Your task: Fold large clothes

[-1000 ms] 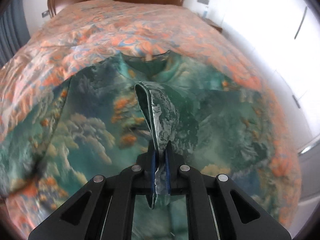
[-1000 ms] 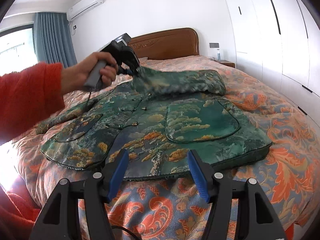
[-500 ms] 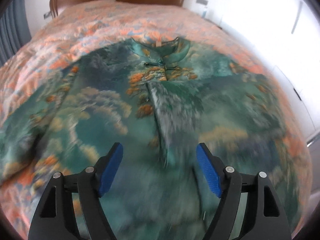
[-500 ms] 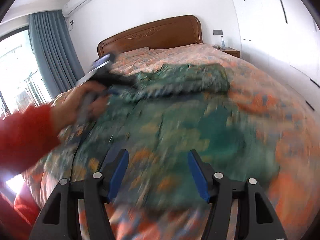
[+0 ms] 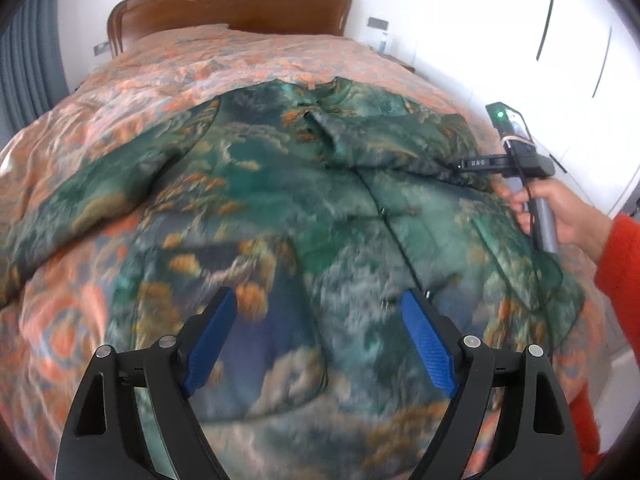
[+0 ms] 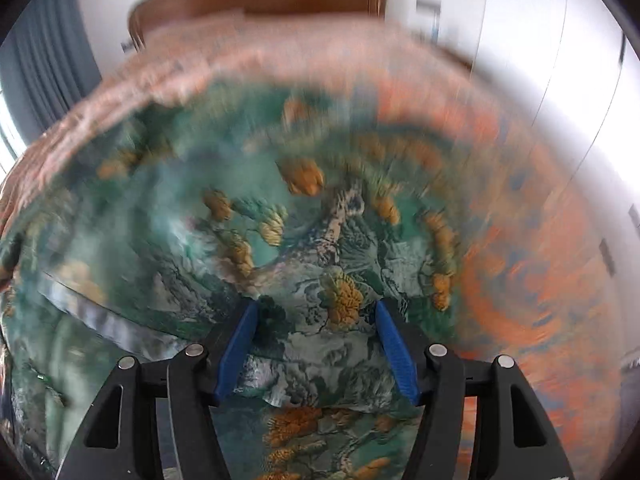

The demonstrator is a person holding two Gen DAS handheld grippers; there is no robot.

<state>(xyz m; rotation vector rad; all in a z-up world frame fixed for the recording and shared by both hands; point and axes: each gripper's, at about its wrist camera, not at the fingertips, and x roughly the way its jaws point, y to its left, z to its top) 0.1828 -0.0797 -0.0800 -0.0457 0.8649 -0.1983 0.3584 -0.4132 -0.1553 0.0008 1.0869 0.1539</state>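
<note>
Small pale characters stand on the black bar of the right gripper [image 5: 460, 168], seen in the left wrist view, but are too small to read with certainty. No other lettering is legible.

Jacket [image 5: 280, 200]: deep green with teal, grey-white cloud and orange-gold tree pattern. Bedspread [image 5: 248, 60]: salmon-orange swirls on grey-blue; headboard [image 5: 232, 4] reddish-brown wood. Sleeve [image 5: 618, 264] red; gripper pads [image 5: 428, 344] blue on black frames.
</note>
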